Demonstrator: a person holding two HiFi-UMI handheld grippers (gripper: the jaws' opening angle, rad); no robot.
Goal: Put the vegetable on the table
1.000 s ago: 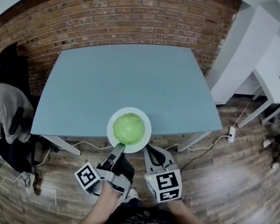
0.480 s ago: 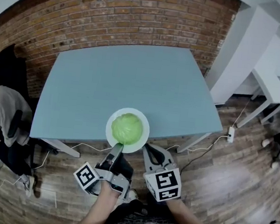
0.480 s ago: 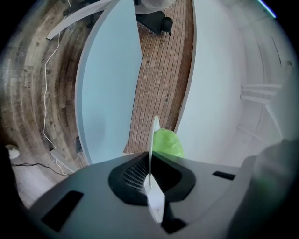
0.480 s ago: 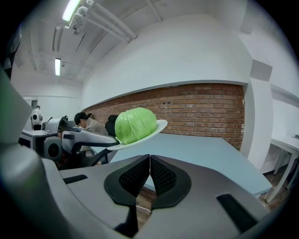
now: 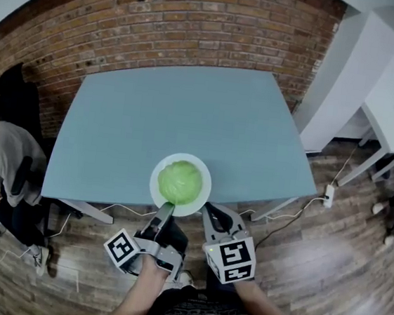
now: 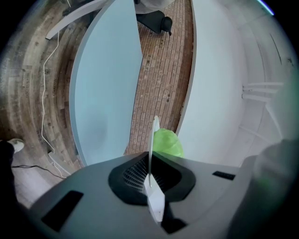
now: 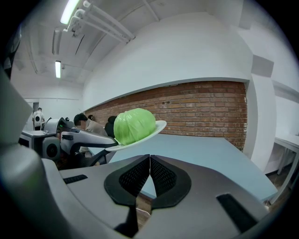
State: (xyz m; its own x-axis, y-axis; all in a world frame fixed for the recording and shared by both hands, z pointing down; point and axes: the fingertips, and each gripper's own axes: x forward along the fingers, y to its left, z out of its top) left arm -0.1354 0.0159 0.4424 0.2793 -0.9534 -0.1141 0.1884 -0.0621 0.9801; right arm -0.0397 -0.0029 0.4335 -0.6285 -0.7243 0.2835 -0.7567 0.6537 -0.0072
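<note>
A green cabbage (image 5: 179,181) lies on a white plate (image 5: 206,181) over the near edge of the light-blue table (image 5: 188,110). My left gripper (image 5: 169,207) is shut on the plate's near rim. In the left gripper view the plate (image 6: 153,133) shows edge-on between the jaws of the left gripper (image 6: 149,172), with the cabbage (image 6: 167,142) to its right. My right gripper (image 5: 209,208) is just right of the plate, shut and holding nothing. In the right gripper view, the right gripper (image 7: 149,159) has its jaws pressed together, below the cabbage (image 7: 134,125) and plate (image 7: 158,126).
A brick wall (image 5: 191,25) runs behind the table. A person (image 5: 0,148) sits at the left by a dark chair. A white pillar (image 5: 348,72) and a white table (image 5: 390,133) stand at the right. Cables (image 5: 305,201) lie on the wooden floor.
The plate and both grippers hold almost the same place at the table's near edge; only the view has shifted slightly.
</note>
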